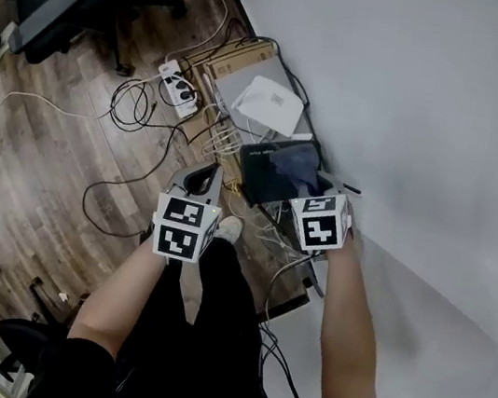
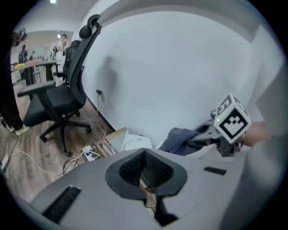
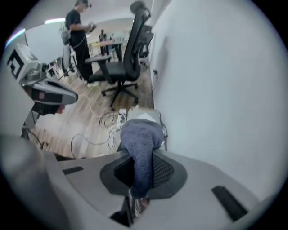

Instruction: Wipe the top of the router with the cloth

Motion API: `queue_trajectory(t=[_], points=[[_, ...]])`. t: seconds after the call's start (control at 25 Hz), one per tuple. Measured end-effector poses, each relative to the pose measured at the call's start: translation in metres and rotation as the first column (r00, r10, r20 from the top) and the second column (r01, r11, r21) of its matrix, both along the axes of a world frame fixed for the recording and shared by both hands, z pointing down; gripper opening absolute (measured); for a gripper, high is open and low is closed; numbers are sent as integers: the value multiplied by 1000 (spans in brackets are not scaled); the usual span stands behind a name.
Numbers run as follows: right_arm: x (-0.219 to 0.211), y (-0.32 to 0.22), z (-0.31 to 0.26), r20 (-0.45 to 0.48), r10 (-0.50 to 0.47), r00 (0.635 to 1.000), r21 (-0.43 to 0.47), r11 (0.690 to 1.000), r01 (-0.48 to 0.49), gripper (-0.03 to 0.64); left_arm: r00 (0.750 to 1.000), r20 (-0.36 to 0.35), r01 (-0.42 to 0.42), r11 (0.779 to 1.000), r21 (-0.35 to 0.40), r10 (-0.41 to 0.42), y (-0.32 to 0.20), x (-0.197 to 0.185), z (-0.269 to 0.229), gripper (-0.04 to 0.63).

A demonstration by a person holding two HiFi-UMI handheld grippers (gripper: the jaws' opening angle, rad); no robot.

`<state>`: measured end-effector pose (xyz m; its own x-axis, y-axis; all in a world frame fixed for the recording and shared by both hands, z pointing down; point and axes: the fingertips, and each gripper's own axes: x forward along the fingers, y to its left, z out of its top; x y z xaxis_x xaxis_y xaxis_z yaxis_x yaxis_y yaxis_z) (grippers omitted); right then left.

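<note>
- At the foot of the white wall [image 1: 431,129], among loose cables, lies the black router [image 1: 261,175], with the blue cloth [image 1: 294,168] bunched on its top.
- The right gripper [image 3: 137,173] has its jaws clamped on the cloth's near end; the rest of the cloth hangs forward over the router.
- The left gripper [image 2: 145,173] is held apart to the left above the wooden floor [image 1: 38,158], its jaws together with nothing between them.
- A white power strip [image 1: 178,87] lies farther along the wall.
</note>
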<state>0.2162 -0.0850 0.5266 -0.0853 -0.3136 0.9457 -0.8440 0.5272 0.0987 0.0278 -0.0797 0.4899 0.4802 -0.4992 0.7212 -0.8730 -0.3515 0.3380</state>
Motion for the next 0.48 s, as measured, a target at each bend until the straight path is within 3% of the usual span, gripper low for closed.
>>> queue_trajectory(t=[0.12, 0.24, 0.36, 0.48], points=[[-6, 2, -93, 126, 116, 985, 203, 969, -140, 20, 999, -12, 51, 996, 74, -50, -21, -5, -79, -6], [-11, 21, -189, 276, 184, 943, 335, 902, -274, 20, 996, -35, 82, 988, 127, -79, -20, -6, -170, -5], [-14, 37, -282, 397, 198, 896, 488, 782, -389, 20, 998, -7, 68, 971, 227, -68, -6, -8, -261, -5], [-27, 37, -367, 496, 126, 859, 609, 655, -447, 18, 997, 15, 69, 936, 345, -79, -2, -14, -341, -5]])
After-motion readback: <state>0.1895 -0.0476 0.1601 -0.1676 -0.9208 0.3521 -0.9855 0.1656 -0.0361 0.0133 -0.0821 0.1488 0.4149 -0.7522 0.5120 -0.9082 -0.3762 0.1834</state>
